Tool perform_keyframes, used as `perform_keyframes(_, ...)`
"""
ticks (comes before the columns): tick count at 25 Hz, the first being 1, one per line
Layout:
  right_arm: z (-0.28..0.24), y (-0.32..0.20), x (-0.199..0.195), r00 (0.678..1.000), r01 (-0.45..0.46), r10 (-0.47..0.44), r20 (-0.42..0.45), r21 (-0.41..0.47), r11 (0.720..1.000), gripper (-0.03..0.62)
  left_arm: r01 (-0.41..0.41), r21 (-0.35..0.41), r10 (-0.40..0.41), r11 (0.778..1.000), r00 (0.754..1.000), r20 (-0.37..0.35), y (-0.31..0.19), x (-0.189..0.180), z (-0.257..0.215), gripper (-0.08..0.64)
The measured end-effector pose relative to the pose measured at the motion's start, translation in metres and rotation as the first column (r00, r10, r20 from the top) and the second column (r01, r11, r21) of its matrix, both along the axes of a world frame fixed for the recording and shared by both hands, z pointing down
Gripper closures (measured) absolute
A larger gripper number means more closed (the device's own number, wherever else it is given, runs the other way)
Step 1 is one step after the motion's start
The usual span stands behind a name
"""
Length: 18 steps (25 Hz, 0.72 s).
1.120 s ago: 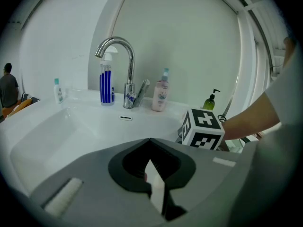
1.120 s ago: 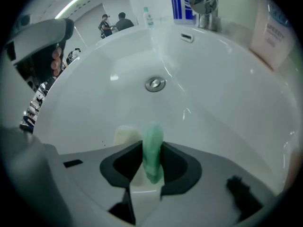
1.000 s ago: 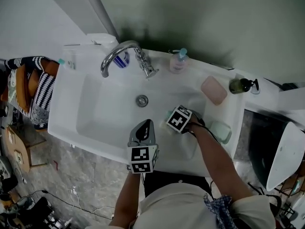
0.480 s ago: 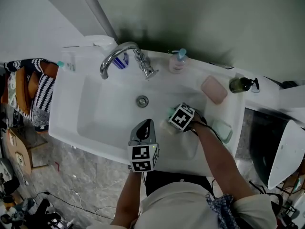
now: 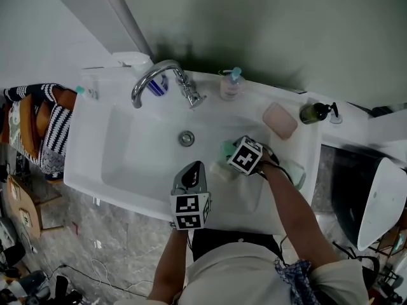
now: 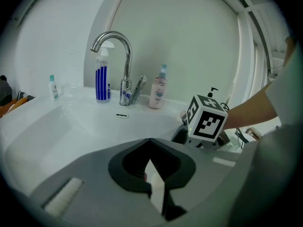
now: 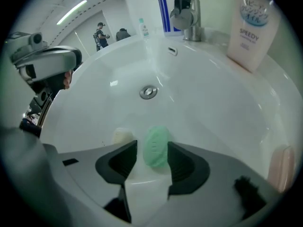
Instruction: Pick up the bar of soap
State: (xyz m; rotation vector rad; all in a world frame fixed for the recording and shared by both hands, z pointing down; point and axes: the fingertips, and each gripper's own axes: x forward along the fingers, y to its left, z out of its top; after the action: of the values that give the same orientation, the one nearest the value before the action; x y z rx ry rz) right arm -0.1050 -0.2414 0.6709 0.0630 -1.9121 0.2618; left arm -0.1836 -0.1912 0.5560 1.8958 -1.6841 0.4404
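**Head view.** Your right gripper [image 5: 230, 157] points steeply down into the sink [image 5: 95, 151], to the right of the drain [image 5: 186, 138]. The green bar of soap [image 5: 226, 148] shows at its tip, low in the basin. A cream bar [image 5: 219, 170] lies just beside the green one. A pink bar [image 5: 280, 120] sits on the back ledge, well apart. Your left gripper [image 5: 194, 169] hangs over the near rim, away from all three bars.

**Left gripper view.** The jaw tips meet, so this claw is clenched on nothing. It faces the tap [image 6: 116, 46] across the basin. The right gripper's marker cube [image 6: 206, 122] stands off to its right.

**Right gripper view.**
- The green bar [image 7: 156, 145] lies on the white basin floor, between the jaws.
- The jaws have just been opening and now stand apart. White basin shows between the bar and the left pad.
- The right pad is close to the bar; I cannot tell if it touches.
- Nothing pinches the bar, so read this claw as released.
- The cream bar [image 7: 122, 136] lies just outside the left jaw.

**Progress.** The soap rests in the sink, bracketed by the claw but not carried, so it is not picked up as things lie. The scene fits two stages: a claw spread to take the bar, or one that has let it go. These pictures do not say which.
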Motion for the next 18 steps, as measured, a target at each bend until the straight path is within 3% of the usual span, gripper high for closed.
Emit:
perform_keyframes(5, -0.022, -0.010, -0.003, 0.996, -0.076, 0.073, 0.053, 0.041, 0.996, 0.397, -0.002, 0.012, 0.002, 1.000, 1.000, -0.003, 0.000, 0.002, -0.003, 0.551)
perform_keyframes(10, -0.070, -0.023, -0.009, 0.948, -0.248, 0.234, 0.217, 0.037, 0.968, 0.408, -0.010, 0.025, 0.010, 1.000, 1.000, -0.005, 0.000, 0.005, -0.008, 0.551)
perform_keyframes(12, -0.094, -0.025, -0.010, 0.920, -0.296, 0.267, 0.286, 0.062, 0.953, 0.433, -0.012, 0.032, 0.012, 0.999, 1.000, -0.008, 0.001, 0.006, -0.011, 0.551)
perform_keyframes(14, -0.112, -0.025, -0.009, 0.903, -0.324, 0.274, 0.332, 0.102, 0.941, 0.510, -0.014, 0.041, 0.014, 0.999, 1.000, -0.011, 0.002, 0.008, -0.015, 0.551)
perform_keyframes(18, -0.124, -0.019, -0.001, 0.891, -0.360, 0.287, 0.352, 0.160, 0.919, 0.561, -0.024, 0.057, 0.024, 0.998, 1.000, -0.014, 0.002, 0.013, -0.019, 0.551)
